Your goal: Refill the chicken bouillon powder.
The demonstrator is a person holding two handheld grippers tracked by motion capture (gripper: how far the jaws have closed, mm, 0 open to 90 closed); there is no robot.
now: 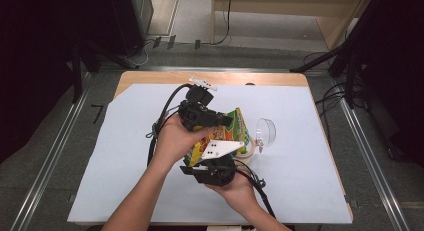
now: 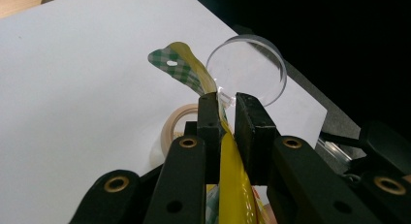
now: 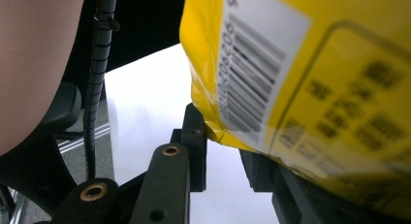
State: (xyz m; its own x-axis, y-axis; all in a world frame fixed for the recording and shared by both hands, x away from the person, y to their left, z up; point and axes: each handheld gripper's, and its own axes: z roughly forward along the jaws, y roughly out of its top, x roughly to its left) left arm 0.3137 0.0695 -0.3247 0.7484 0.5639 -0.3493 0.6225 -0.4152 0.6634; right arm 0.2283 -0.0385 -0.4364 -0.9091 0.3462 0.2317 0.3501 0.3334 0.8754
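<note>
High view: at frame centre, both hands lift a yellow snack bag over the bench; it looks light, crinkly and slippery. Left gripper view: the left claw pinches its flat sealed edge, the best hold. Right gripper view: the right claw clamps a corner beside a barcode label, digits unreadable.

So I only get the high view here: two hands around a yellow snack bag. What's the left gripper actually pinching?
Observer: The left gripper pinches the yellow bag by its thin sealed edge.
Operator: And the right gripper?
Observer: The right gripper has the bag's lower edge between its jaws, beside a barcode label.
Operator: Anything under the bag?
Observer: A roll of tape lies on the white sheet, next to a clear round dish.
</note>
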